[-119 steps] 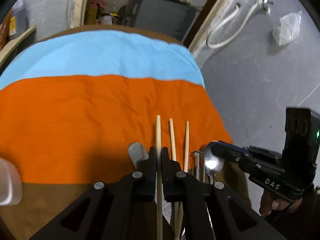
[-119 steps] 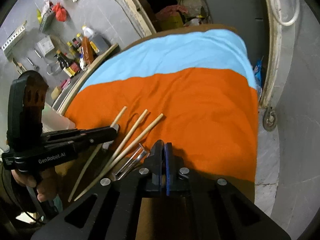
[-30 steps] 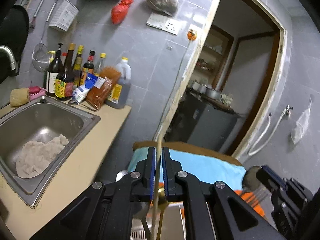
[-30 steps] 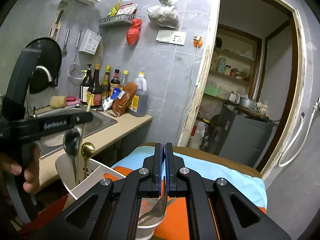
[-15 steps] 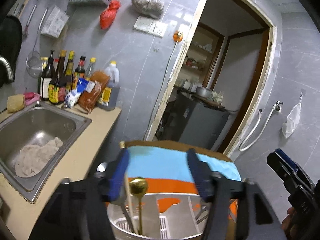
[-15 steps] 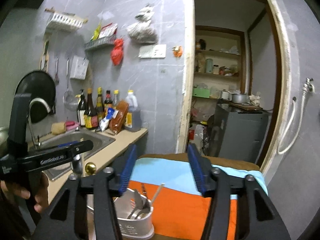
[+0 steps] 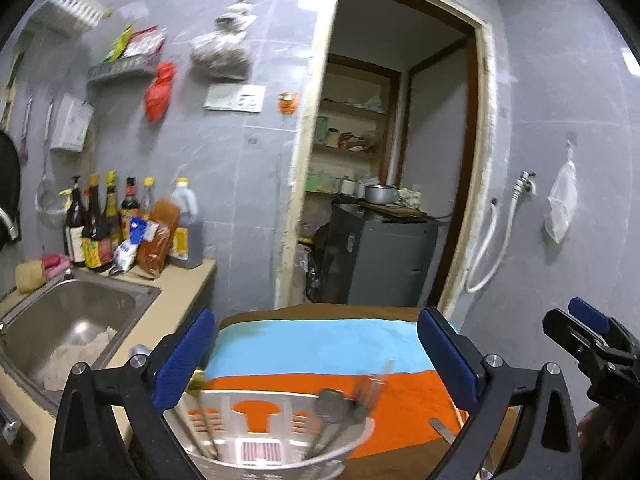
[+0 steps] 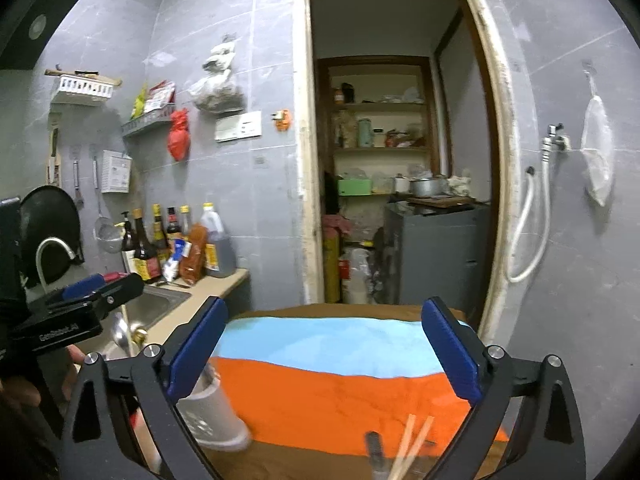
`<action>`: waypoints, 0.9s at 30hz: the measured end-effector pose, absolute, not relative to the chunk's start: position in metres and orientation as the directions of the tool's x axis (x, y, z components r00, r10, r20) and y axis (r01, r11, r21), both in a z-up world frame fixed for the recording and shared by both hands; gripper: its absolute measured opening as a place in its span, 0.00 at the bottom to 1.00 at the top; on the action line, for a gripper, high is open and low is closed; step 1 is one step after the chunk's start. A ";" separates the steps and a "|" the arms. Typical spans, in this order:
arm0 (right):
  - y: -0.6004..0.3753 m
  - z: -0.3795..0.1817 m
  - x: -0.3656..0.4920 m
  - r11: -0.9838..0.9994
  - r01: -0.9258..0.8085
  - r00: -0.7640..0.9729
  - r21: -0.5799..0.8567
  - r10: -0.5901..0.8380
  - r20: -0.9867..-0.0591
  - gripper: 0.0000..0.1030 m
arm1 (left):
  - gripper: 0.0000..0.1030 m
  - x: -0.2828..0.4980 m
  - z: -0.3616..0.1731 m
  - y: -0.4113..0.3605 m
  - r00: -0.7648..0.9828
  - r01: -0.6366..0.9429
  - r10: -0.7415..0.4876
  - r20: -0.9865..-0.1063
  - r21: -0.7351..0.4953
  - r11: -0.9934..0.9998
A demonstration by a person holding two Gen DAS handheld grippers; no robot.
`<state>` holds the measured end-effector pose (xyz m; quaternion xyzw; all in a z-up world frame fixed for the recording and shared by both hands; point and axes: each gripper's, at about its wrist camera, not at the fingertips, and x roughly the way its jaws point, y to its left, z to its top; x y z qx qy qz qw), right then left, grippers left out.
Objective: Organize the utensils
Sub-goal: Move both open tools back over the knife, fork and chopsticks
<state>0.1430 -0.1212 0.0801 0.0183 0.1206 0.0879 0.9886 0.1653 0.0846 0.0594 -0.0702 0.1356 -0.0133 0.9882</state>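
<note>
My left gripper (image 7: 316,360) is open and empty, just above a white utensil holder (image 7: 276,452). The holder has a chopstick (image 7: 204,428) at its left and a spoon and fork (image 7: 340,408) at its right. My right gripper (image 8: 324,356) is open and empty above the orange and blue cloth (image 8: 340,396). In the right wrist view the holder (image 8: 212,420) stands at the lower left. Two chopsticks (image 8: 412,448) and a metal utensil handle (image 8: 374,452) lie on the cloth near the bottom edge. The left gripper (image 8: 92,300) shows at the left there.
A steel sink (image 7: 68,320) with a rag is set in the counter at the left. Sauce bottles (image 7: 120,232) stand at the wall. A doorway (image 8: 400,160) opens behind the table, with a grey cabinet (image 8: 436,252) inside. The right gripper (image 7: 592,344) shows at the far right.
Both grippers have opened wider and drawn back from the holder. The chopstick and the fork that they held a second ago now stand in the holder.
</note>
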 end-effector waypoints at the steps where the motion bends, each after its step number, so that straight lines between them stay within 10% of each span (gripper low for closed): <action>1: -0.132 0.078 0.141 0.986 -0.155 0.957 0.057 0.164 -0.241 0.96 | 0.99 0.163 0.059 0.075 0.962 0.017 -0.053 -0.268 -0.134 0.991; 27: -0.303 -0.020 0.172 0.988 -0.061 0.844 0.145 0.129 -0.521 0.94 | 0.99 0.190 -0.037 -0.073 0.812 0.139 -0.191 -0.551 -0.134 0.981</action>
